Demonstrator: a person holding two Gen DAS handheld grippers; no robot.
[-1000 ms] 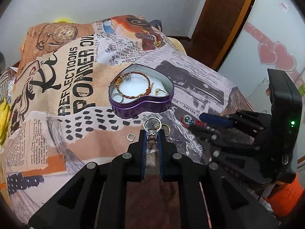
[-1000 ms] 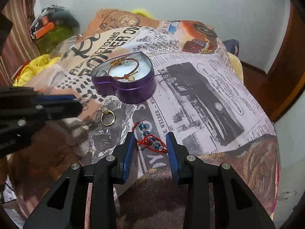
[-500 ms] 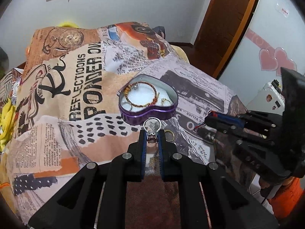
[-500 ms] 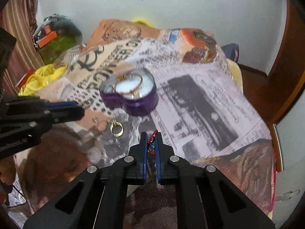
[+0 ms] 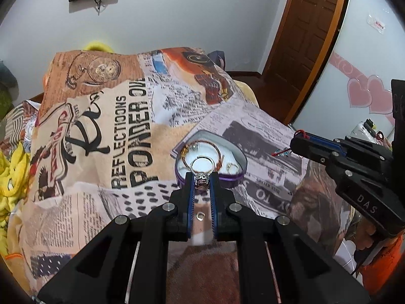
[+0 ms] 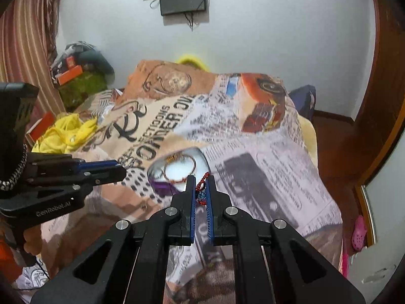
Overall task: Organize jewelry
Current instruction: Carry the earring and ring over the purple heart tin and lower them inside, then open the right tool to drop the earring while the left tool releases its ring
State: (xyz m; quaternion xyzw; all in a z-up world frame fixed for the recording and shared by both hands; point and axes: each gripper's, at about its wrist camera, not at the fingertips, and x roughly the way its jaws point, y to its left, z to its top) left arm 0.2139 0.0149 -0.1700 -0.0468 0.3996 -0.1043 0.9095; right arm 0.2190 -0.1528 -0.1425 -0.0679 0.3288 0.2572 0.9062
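A silver ring (image 5: 201, 168) with a stone is pinched in the left gripper (image 5: 201, 180), held above the near edge of the purple heart-shaped tin (image 5: 236, 177), which holds a bangle (image 5: 202, 143) and 1 gold ring (image 5: 232, 168). At 3 o'clock, the right gripper (image 6: 201, 190) pinches a red beaded bracelet (image 6: 201, 187). A small ring (image 5: 200, 216) lies on the printed blanket (image 5: 101, 152).

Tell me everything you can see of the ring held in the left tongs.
The ring is a thin silver-looking band with a chunky, sparkly setting around a dark pinkish stone. The left tongs pinch it by that setting, so the open hoop stands up past the fingertips. It is held in the air, in line with the purple heart-shaped tin from this view; its height above the tin cannot be told. Only the blue pads touch it.
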